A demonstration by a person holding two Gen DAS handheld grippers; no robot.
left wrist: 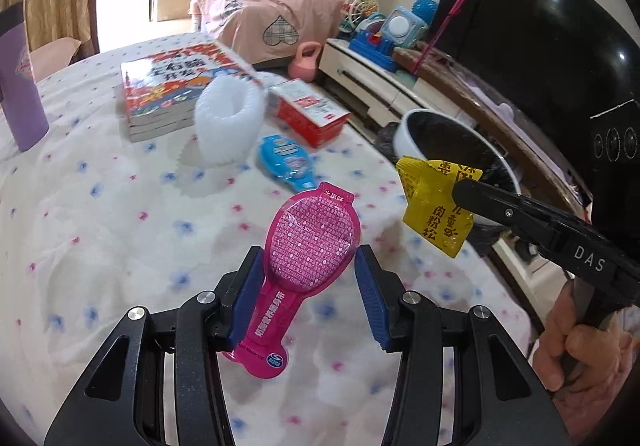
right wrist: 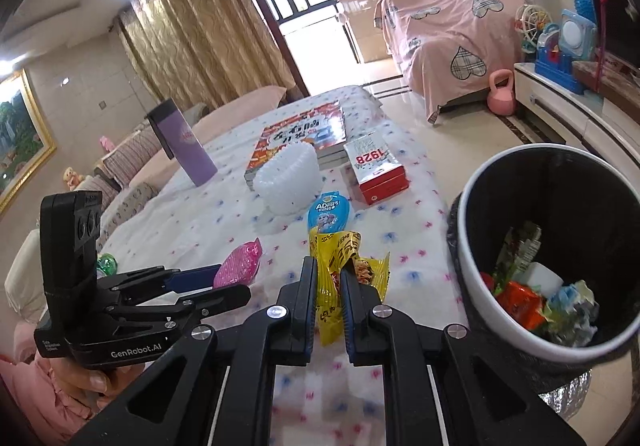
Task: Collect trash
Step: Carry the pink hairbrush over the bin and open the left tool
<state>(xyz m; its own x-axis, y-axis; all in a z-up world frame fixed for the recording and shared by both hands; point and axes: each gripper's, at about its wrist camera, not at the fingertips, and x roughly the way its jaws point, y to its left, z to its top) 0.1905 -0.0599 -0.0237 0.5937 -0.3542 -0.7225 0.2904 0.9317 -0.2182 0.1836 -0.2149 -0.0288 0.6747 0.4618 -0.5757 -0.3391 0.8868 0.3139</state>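
Observation:
A pink paddle-shaped plastic wrapper [left wrist: 310, 246] lies on the flowered tablecloth between the open blue pads of my left gripper [left wrist: 308, 266]; the jaws stand apart on either side of it. It also shows in the right wrist view [right wrist: 240, 266]. My right gripper [right wrist: 329, 278] is shut on a yellow snack wrapper [right wrist: 340, 250], held above the table's right edge, near the bin; the wrapper also shows in the left wrist view [left wrist: 436, 206]. A blue wrapper [left wrist: 286, 160] lies further on. The white bin with a black liner [right wrist: 492, 310] stands right of the table and holds several wrappers.
On the table stand a stack of books [left wrist: 168, 86], a white foam net [left wrist: 230, 122], a red and white box [left wrist: 312, 114] and a purple bottle [left wrist: 20, 86]. A TV [left wrist: 540, 66] and a white cabinet [left wrist: 372, 82] are to the right.

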